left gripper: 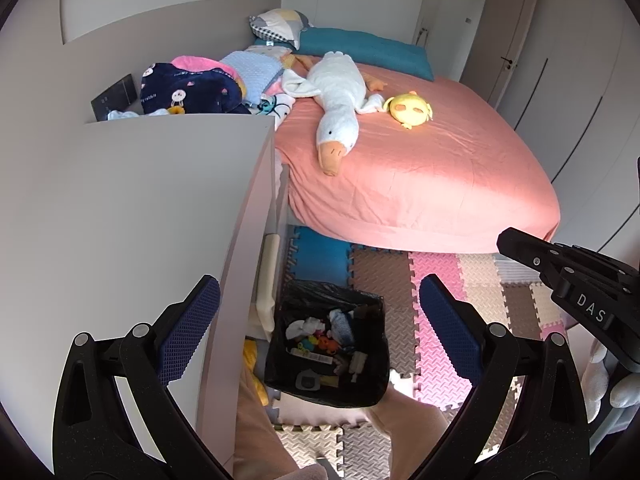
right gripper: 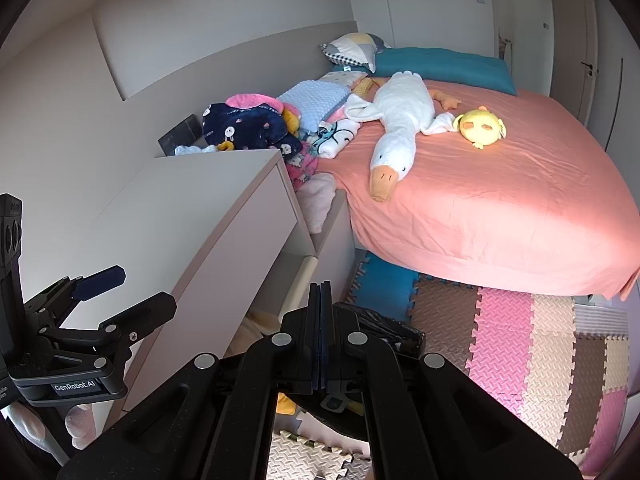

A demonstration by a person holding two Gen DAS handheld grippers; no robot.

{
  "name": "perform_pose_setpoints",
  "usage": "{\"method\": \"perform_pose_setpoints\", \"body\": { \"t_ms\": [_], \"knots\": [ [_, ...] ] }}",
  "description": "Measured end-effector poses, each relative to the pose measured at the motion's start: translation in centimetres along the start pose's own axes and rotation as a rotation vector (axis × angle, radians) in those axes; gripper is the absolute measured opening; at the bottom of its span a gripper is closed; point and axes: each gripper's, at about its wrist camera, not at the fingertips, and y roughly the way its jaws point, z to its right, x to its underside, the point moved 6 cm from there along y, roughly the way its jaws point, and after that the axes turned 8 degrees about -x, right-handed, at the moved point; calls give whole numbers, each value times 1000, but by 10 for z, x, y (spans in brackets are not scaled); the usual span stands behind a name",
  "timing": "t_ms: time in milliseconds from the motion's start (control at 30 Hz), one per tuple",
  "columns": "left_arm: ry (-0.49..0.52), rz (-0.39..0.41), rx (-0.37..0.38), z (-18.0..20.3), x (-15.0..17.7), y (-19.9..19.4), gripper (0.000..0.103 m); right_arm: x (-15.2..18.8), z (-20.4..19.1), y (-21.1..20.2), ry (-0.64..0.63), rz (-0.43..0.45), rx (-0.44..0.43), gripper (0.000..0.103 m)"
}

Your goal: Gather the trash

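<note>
A black-lined trash bin [left gripper: 280, 344] stands on the foam floor mats beside a white cabinet, holding several pieces of trash such as crumpled tissue and small wrappers. My left gripper [left gripper: 320, 324] hovers above it, its blue-padded fingers [left gripper: 192, 328] spread wide with nothing between them. The right gripper [left gripper: 516, 246] enters that view from the right edge. In the right wrist view my right gripper [right gripper: 321, 292] is shut, pads pressed flat together with nothing held, and the bin [right gripper: 384, 326] is mostly hidden behind it. The left gripper [right gripper: 128, 292] shows at the left, open.
A white cabinet [left gripper: 140, 200] stands left of the bin. A bed with a pink sheet [left gripper: 420, 168] carries a white goose plush [left gripper: 336, 96], a yellow plush [left gripper: 410, 110] and piled clothes [left gripper: 192, 88]. Coloured foam mats [left gripper: 440, 280] cover the floor. A person's legs [left gripper: 256, 432] are below.
</note>
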Motion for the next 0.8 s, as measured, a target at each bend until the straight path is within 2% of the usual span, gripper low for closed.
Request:
{"method": "perform_pose_setpoints", "body": {
  "t_ms": [433, 800],
  "knots": [
    [64, 58, -40, 13, -1, -7, 96, 0, 3, -1, 2, -1, 2, 1],
    [79, 35, -15, 20, 1, -5, 96, 4, 11, -3, 7, -3, 6, 1]
  ]
}}
